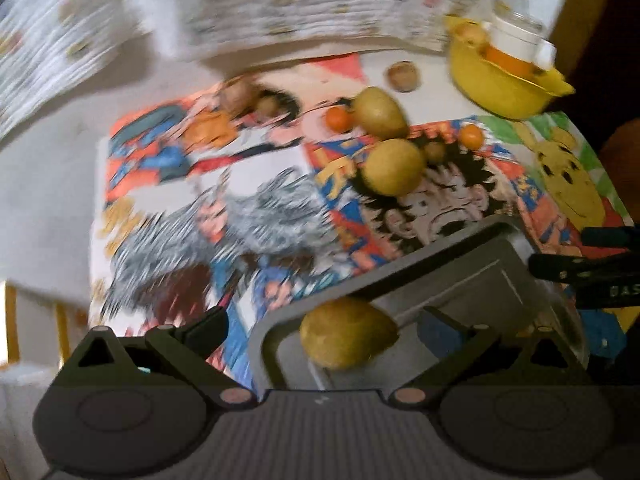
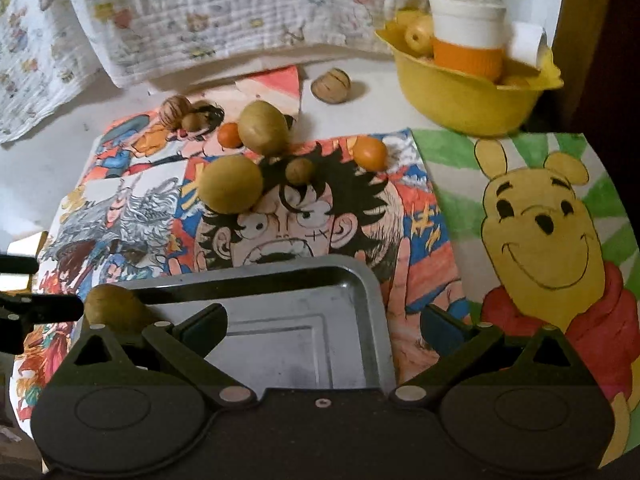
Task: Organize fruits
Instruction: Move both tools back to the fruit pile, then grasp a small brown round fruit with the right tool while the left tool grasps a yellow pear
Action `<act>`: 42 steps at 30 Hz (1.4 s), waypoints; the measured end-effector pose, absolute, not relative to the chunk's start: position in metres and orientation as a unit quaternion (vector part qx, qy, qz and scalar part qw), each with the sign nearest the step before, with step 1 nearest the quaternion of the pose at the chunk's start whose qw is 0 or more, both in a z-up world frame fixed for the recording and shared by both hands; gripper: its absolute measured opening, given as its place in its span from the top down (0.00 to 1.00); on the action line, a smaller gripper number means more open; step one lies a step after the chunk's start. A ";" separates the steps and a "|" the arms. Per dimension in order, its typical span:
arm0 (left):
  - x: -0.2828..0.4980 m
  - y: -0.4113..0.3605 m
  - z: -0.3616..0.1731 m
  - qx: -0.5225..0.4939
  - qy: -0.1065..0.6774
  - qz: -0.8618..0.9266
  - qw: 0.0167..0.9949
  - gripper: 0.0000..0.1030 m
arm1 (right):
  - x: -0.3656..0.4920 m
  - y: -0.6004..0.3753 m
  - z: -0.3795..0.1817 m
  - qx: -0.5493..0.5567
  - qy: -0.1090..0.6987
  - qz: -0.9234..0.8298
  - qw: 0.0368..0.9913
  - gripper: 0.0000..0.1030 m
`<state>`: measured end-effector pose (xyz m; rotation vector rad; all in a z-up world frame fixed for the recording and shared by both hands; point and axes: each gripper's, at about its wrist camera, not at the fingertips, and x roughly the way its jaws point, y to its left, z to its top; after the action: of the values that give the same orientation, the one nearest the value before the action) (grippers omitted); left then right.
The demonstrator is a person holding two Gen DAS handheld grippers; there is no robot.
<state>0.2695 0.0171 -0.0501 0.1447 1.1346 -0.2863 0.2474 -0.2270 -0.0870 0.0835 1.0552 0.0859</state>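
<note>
A grey metal tray lies on the picture mat close in front. One yellow-green fruit rests in its far left corner, also visible as the same fruit in the right wrist view. My left gripper is open, with wide gaps between its fingers and that fruit. My right gripper hangs open over the tray with nothing between its fingers. Two more yellow-green fruits sit on the mat beyond, with small orange fruits beside them.
Small brown fruit and striped nut-like ones lie farther back. A yellow bowl at the back right holds a white and orange cup and some fruit. A patterned cloth hangs behind. The left wrist view is blurred.
</note>
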 end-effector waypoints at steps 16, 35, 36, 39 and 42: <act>0.320 -0.026 -0.078 0.135 0.497 -0.230 0.826 0.01 | 0.297 -0.244 -0.083 0.140 0.488 0.020 0.862 0.01; 0.370 -0.056 -0.098 0.167 0.455 -0.299 0.822 0.13 | 0.397 -0.250 -0.125 0.287 0.537 -0.011 0.793 0.46; 0.372 -0.057 -0.099 0.163 0.455 -0.301 0.822 0.15 | 0.399 -0.250 -0.128 0.293 0.537 -0.014 0.791 0.49; 0.379 -0.061 -0.102 0.159 0.459 -0.298 0.822 0.20 | 0.406 -0.251 -0.133 0.308 0.538 -0.024 0.784 0.56; 0.387 -0.063 -0.106 0.156 0.471 -0.288 0.819 0.24 | 0.412 -0.251 -0.136 0.316 0.541 -0.029 0.778 0.65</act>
<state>0.3867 -0.0629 -0.1056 0.3332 1.0029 -0.6141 0.4122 -0.2507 -0.1362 0.6837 1.1706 -0.0631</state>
